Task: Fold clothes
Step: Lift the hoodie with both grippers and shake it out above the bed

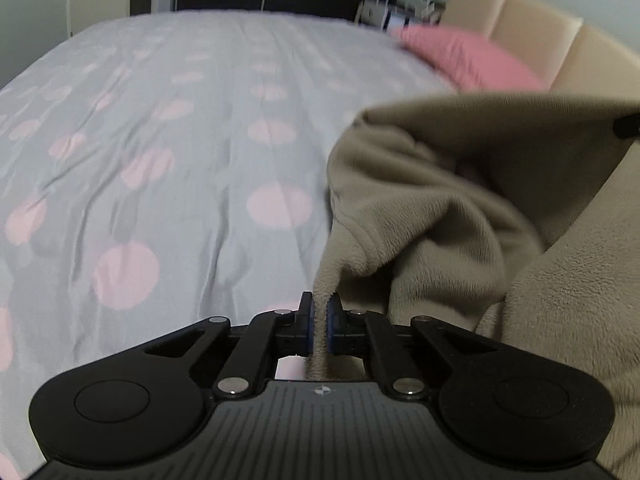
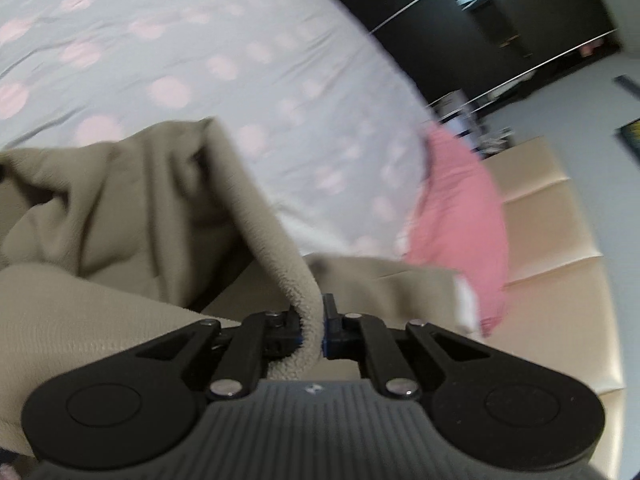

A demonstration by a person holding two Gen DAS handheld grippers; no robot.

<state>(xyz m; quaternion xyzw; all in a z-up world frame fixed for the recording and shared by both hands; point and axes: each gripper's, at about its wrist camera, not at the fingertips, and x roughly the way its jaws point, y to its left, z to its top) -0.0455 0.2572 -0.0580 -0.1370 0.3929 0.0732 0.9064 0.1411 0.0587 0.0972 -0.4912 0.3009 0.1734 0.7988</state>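
A beige fleece garment (image 1: 460, 208) hangs lifted over the bed, bunched in folds at the right of the left wrist view. My left gripper (image 1: 320, 316) is shut on a thin edge of it. In the right wrist view the same garment (image 2: 120, 208) drapes to the left, and my right gripper (image 2: 312, 320) is shut on another thick rolled edge of it. A small dark tip of the other gripper (image 1: 626, 126) shows at the far right edge of the left wrist view.
The bed has a grey cover with pink dots (image 1: 180, 140) (image 2: 240, 60). A pink pillow (image 1: 468, 60) (image 2: 460, 208) lies against a beige padded headboard (image 1: 532, 28) (image 2: 560, 240). A dark wardrobe (image 2: 460, 20) stands beyond the bed.
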